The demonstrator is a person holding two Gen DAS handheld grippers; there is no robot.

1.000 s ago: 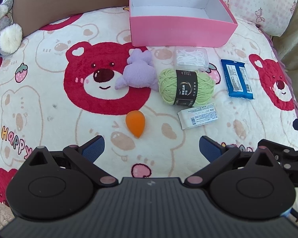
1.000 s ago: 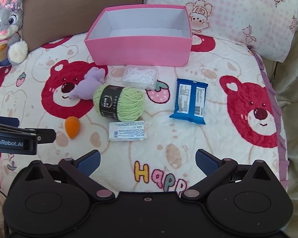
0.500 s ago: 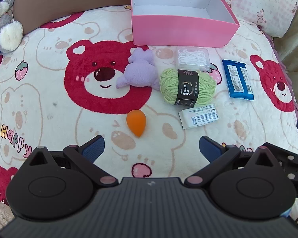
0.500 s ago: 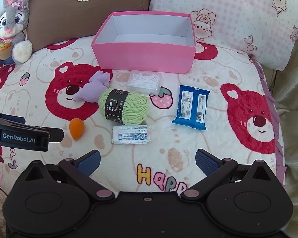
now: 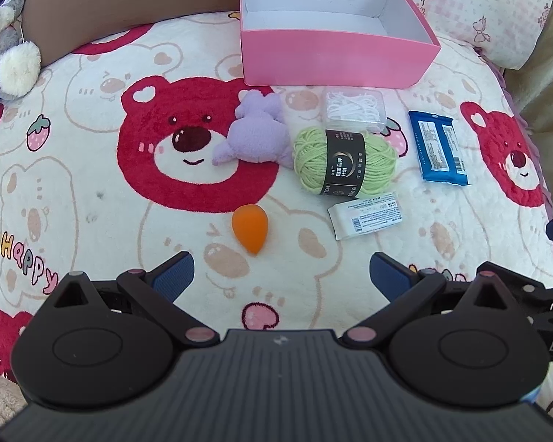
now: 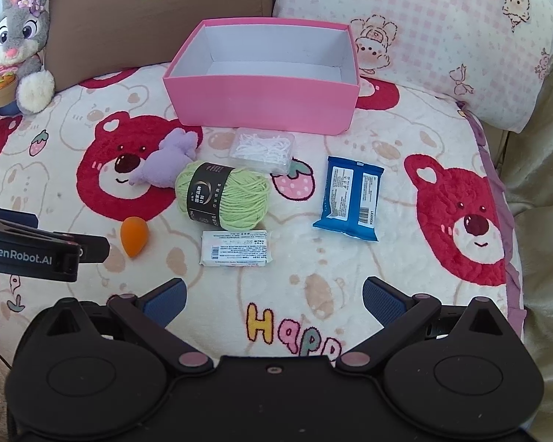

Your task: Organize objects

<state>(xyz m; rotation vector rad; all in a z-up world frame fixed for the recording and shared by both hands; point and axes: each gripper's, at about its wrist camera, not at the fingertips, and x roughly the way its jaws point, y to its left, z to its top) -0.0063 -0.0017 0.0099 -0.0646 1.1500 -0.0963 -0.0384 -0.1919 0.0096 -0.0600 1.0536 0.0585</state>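
An empty pink box (image 5: 335, 51) (image 6: 265, 105) stands at the back of a bear-print blanket. In front of it lie a purple plush toy (image 5: 256, 136) (image 6: 166, 164), a clear box of white floss picks (image 5: 354, 110) (image 6: 263, 151), a green yarn ball (image 5: 344, 162) (image 6: 223, 195), a blue packet (image 5: 440, 147) (image 6: 350, 199), a white packet (image 5: 367, 215) (image 6: 236, 248) and an orange sponge (image 5: 250, 227) (image 6: 134, 236). My left gripper (image 5: 282, 274) is open, just short of the sponge. My right gripper (image 6: 272, 296) is open, nearer than the white packet.
A grey rabbit plush (image 6: 16, 44) sits at the back left by a brown cushion (image 6: 158, 11). A pink checked pillow (image 6: 442, 25) lies back right. The bed edge with beige fabric (image 6: 542, 184) runs along the right. The left gripper's body (image 6: 37, 250) shows at the right view's left edge.
Both grippers drew back and tilted a little, so the objects sit slightly lower and farther in view. Nothing on the blanket moved. Both stay open.
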